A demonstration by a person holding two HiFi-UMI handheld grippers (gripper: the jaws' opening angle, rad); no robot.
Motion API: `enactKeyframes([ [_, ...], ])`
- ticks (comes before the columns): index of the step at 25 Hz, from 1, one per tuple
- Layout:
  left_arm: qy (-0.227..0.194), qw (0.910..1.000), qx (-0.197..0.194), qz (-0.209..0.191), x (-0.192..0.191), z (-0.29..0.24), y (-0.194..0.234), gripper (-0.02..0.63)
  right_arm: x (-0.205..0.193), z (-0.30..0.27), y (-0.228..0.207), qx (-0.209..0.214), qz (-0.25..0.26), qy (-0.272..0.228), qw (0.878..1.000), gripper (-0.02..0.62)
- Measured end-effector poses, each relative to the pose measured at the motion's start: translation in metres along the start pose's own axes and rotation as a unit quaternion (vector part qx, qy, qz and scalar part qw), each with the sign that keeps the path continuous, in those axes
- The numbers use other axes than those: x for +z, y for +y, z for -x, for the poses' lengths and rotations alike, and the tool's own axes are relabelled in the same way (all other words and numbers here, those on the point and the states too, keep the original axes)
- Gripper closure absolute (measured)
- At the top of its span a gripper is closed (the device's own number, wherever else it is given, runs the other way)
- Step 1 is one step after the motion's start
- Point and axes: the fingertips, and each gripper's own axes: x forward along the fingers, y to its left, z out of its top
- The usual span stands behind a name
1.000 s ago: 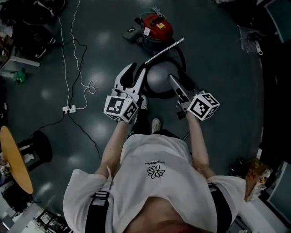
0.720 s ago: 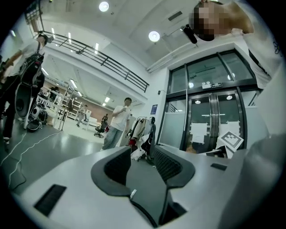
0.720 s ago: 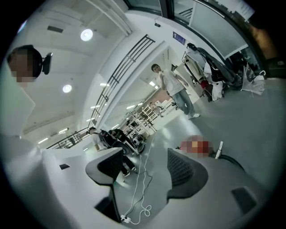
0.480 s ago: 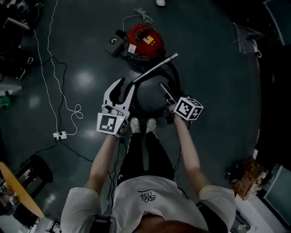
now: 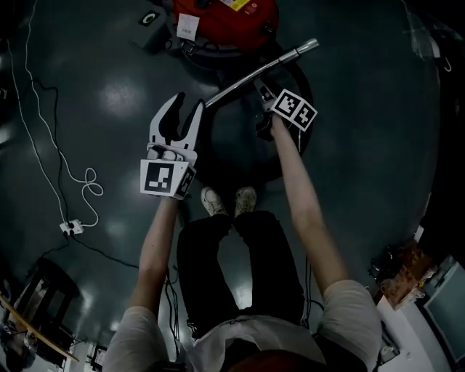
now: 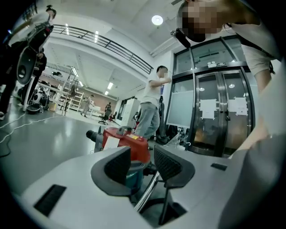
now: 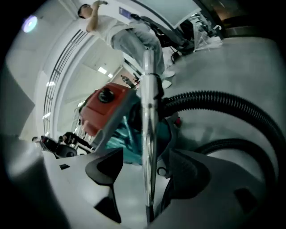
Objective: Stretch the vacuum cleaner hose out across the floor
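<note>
The red vacuum cleaner [image 5: 225, 14] stands on the dark floor at the top of the head view. Its chrome tube [image 5: 258, 71] slants in front of it, and the black ribbed hose [image 7: 223, 100] loops over the floor behind it. My right gripper [image 5: 260, 87] is open, with the chrome tube [image 7: 149, 129] running between its jaws. The tube lies close to the right pad [image 7: 187, 172], with a gap on the other side. My left gripper [image 5: 187, 105] hovers left of the tube's lower end, open with nothing between its pads [image 6: 118, 165]. The red cleaner [image 6: 125, 141] shows beyond them.
A white cable and power strip [image 5: 70, 227] lie on the floor at the left. The person's shoes [image 5: 229, 200] stand just below the hose loop. Clutter [image 5: 403, 269] sits at the lower right. A person [image 6: 149, 112] stands by glass doors [image 6: 214, 116] behind the cleaner.
Both grippers have moved forward toward the cleaner. The right gripper has come around the chrome tube. The left gripper has come up beside the tube's lower end.
</note>
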Motion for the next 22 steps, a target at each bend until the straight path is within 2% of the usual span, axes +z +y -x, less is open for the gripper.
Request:
enactKeyframes([
  [3, 0.018, 0.9997, -0.002, -0.013, -0.04, 0.003, 0.02, 0.439, 0.002, -0.047, -0.024, 0.018, -0.074, -0.033, 0.997, 0.276],
  [5, 0.026, 0.9996, 0.002, -0.011, -0.051, 0.007, 0.031, 0.439, 0.002, -0.069, -0.026, 0.038, -0.092, -0.036, 0.994, 0.276],
  [6, 0.028, 0.9995, 0.004, -0.012, -0.05, 0.011, 0.035, 0.439, 0.001, -0.075, -0.024, 0.039, -0.082, -0.03, 0.995, 0.297],
  [7, 0.03, 0.9994, 0.007, -0.016, -0.047, 0.016, 0.038, 0.439, 0.001, -0.076, -0.018, 0.035, -0.058, -0.021, 0.998, 0.398],
  [9, 0.037, 0.9989, 0.014, -0.027, -0.031, 0.027, 0.041, 0.439, 0.0, -0.065, 0.01, 0.036, 0.006, 0.0, 0.999, 0.416],
  [12, 0.032, 0.9992, 0.014, -0.022, 0.017, 0.046, 0.03, 0.439, -0.006, -0.022, 0.084, 0.072, 0.102, 0.018, 0.992, 0.416],
  [15, 0.015, 0.9996, -0.014, -0.02, 0.077, 0.062, 0.001, 0.439, -0.001, 0.035, 0.176, 0.11, 0.199, 0.009, 0.974, 0.416],
  [19, -0.033, 0.9981, -0.05, -0.018, 0.16, 0.069, -0.032, 0.439, 0.033, 0.116, 0.309, 0.188, 0.267, -0.045, 0.944, 0.416],
  [22, -0.059, 0.9959, -0.065, -0.024, 0.22, 0.081, -0.061, 0.439, 0.056, 0.188, 0.388, 0.231, 0.308, -0.066, 0.92, 0.416],
])
